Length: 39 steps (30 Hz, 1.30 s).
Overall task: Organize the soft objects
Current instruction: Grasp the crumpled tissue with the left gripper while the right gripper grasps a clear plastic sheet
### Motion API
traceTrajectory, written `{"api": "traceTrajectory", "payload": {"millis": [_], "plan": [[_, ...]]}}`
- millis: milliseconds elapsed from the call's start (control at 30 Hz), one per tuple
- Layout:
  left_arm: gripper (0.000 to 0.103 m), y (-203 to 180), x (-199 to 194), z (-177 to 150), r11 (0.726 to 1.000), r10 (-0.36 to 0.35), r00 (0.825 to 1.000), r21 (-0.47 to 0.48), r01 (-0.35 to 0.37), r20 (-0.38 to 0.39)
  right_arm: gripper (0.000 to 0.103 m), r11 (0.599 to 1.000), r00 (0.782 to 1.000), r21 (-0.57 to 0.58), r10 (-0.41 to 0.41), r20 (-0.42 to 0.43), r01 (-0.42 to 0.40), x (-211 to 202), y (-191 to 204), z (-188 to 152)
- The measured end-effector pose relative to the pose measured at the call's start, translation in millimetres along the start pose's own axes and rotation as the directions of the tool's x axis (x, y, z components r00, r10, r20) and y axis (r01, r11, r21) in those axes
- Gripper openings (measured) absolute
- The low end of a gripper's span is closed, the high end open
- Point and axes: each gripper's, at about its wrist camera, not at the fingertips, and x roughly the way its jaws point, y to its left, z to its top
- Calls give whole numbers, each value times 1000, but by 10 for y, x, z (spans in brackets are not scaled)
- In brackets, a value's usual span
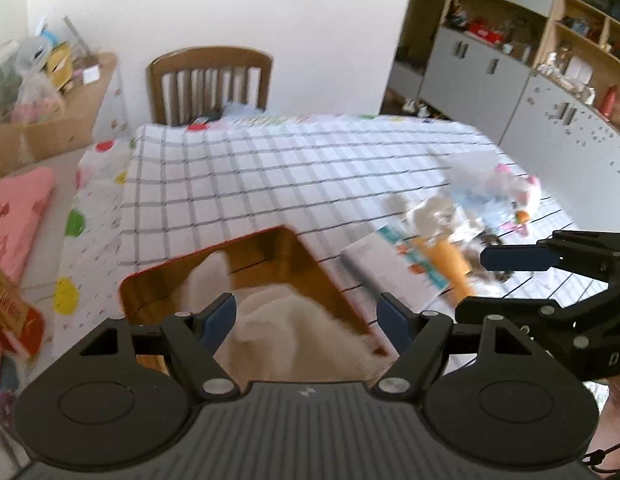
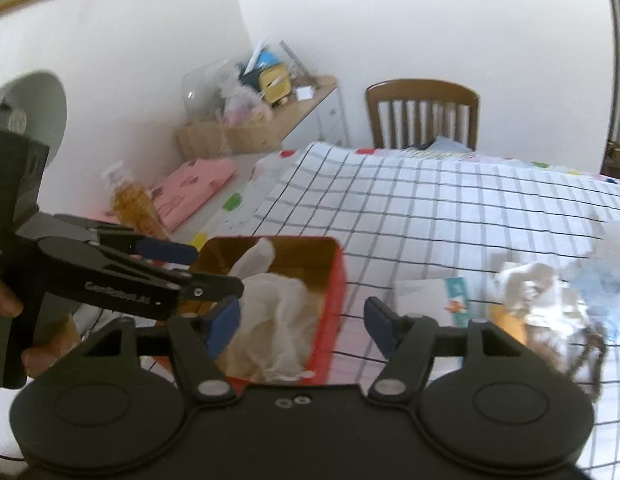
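Red tin box (image 2: pixel 330 292) parked near the front edge of the checked tablecloth (image 1: pixel 269 184), lid off, gold inside showing. Makes sense as the drop spot: open top, within easy reach of both hands. White cloth (image 1: pixel 285 320) bunched inside it, one end poking up over the far wall, rest slumped toward the near side and spilling over the near rim a bit. Looks dropped in rather than folded, so probably needs tucking.

Left gripper (image 1: pixel 305 312) hanging over the tin, jaws spread wide, nothing pinched; cloth sits below and between the blue pads without being squeezed. Right gripper (image 2: pixel 301 324) same deal: wide apart, empty, angled down at the tin from the other side.

Remaining soft stuff piled off to the right of the tin: crumpled white fabric (image 2: pixel 526 284), a pale blue and pink plush toy (image 1: pixel 506 200), lying on and beside a booklet (image 1: pixel 398 264). Guessing that pile goes next, since both grippers are free. Blurry over there, so hard to tell exactly how many pieces.
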Motion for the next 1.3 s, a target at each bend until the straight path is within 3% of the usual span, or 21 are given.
{"api": "traceTrajectory", "payload": {"millis": [67,133,500,700,1133,1300], "plan": [[79,-126,-5,33,1000,-17,1000,16,16,18,73,1000,1000,17,-20,20,20,-126,-101,-24],[87,-244,5,57,999,-42,998,31,40,43,76,998,998,39,-43,39,41,-247,-207,-47],[87,-873,295,199,991,-131,987,27,129,89,89,972,976,169,-181,119,160,-782,-889,-289],[87,-1205,443,225,989,-145,986,31,143,86,92,956,966,203,-235,109,210,-961,-1318,-463],[88,-1751,911,314,996,-93,995,3,93,44,92,945,965,218,-259,45,244,-1088,-2074,-752],[88,-1941,1081,383,999,-35,998,-12,35,53,92,949,968,199,-251,15,243,-1063,-2291,-832]]}}
